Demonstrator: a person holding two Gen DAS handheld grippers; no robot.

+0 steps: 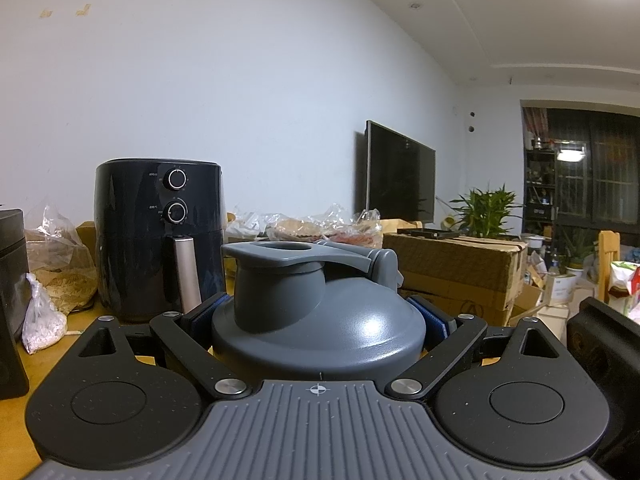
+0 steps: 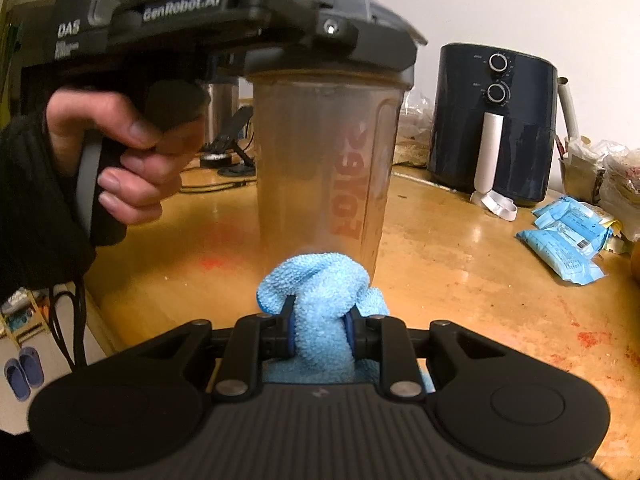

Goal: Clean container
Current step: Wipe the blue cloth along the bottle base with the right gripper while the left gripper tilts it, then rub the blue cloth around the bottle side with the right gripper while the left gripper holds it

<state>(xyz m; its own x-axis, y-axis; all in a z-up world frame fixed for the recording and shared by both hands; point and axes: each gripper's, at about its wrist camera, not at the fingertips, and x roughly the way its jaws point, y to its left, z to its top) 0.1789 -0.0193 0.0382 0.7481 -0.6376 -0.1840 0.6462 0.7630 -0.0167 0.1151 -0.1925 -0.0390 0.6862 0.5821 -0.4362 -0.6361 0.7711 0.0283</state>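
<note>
Standing behind the container (image 2: 324,168), an air fryer (image 2: 494,120) is seen; "GenRobot.AI" is read on the left gripper (image 1: 318,312), clamped on the lid (image 1: 316,320); the cloth (image 2: 320,308) is pinched by the right gripper (image 2: 320,330).

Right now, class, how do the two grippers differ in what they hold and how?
The left gripper clamps the grey lid of the shaker bottle; the right gripper pinches a blue cloth. The left stands wide around the hard lid; the right is nearly closed on bunched soft fabric. Both have blue pads and both are gripping.
</note>
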